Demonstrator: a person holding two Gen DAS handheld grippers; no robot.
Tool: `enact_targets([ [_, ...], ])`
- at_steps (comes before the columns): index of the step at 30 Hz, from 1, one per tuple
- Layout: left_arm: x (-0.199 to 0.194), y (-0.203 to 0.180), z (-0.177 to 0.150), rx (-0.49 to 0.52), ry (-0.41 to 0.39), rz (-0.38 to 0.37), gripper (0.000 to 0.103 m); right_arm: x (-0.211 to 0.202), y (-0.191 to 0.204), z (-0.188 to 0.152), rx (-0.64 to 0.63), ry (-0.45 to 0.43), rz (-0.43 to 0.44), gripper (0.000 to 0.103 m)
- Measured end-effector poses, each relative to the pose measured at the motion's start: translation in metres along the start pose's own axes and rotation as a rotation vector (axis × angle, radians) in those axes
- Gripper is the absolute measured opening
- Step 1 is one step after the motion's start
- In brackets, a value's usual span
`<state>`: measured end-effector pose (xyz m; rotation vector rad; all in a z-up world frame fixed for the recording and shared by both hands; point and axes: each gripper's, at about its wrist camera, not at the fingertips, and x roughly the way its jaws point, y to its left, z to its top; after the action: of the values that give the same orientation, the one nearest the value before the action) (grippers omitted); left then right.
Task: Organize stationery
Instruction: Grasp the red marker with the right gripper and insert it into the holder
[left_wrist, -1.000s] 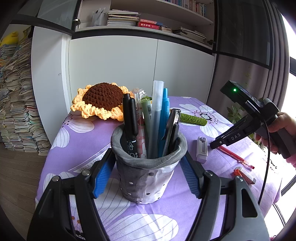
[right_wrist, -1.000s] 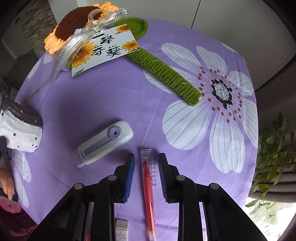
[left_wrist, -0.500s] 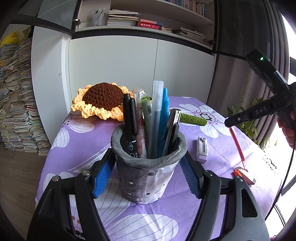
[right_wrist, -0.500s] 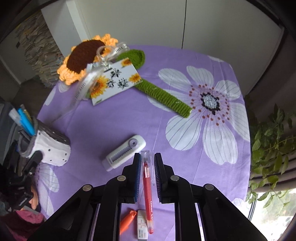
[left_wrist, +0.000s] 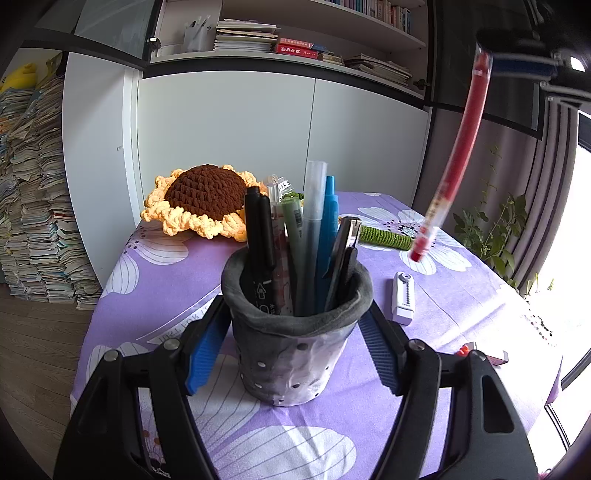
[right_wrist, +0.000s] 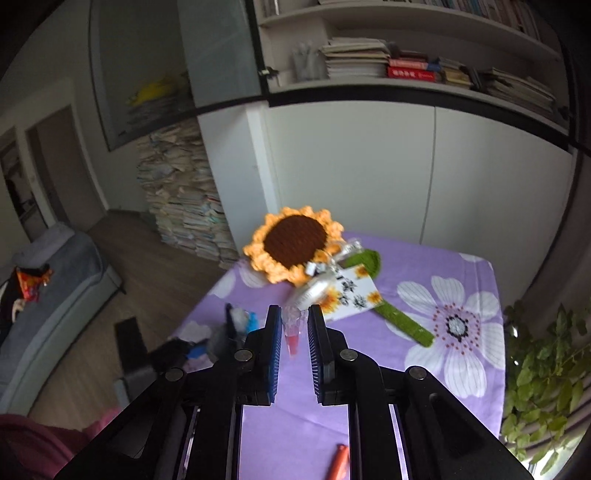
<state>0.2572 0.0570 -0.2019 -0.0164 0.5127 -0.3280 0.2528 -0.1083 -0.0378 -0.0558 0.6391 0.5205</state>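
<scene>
My left gripper (left_wrist: 293, 347) sits on the table (left_wrist: 461, 306) with its two fingers (left_wrist: 205, 347) spread wide, one on each side of the cup (left_wrist: 291, 354). I cannot tell if the blue pads touch the cup or are just beside it. The cup is gray and white with dots, and it stands up straight. It is full of pens (left_wrist: 312, 236) (black, green, clear and blue ones), all poking out of the top.

My right gripper (right_wrist: 293, 332) is up in the air, and it pinches the red pen (left_wrist: 452, 162) tight near the clear cap end. The pen hangs down from it, a bit tilted, with its red end low. It is to the right of the cup and well above the table.

A white eraser (left_wrist: 402, 297) lies flat on the purple cloth, just to the right of the cup. Behind the cup is a big yarn sunflower (left_wrist: 199, 201) with a green stem (left_wrist: 384, 236). A card (right_wrist: 351, 291) with little sunflowers lies by the flower. Something small and orange (right_wrist: 338, 461) lies on the cloth near me, and I cannot tell what it is.
</scene>
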Motion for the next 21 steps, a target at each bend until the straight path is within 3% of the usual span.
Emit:
enact_targets([
  [6,0.0,0.0,0.0,0.0,0.0,0.0,0.07,-0.003,0.029,0.015,-0.043,-0.057,0.129,0.016],
  [11,0.0,0.0,0.0,0.0,0.0,0.0,0.07,0.016,0.044,0.016,-0.066,-0.049,0.174,0.015],
  [21,0.0,0.0,0.0,0.0,0.0,0.0,0.07,0.069,0.046,-0.003,-0.1,0.007,0.125,0.016],
])
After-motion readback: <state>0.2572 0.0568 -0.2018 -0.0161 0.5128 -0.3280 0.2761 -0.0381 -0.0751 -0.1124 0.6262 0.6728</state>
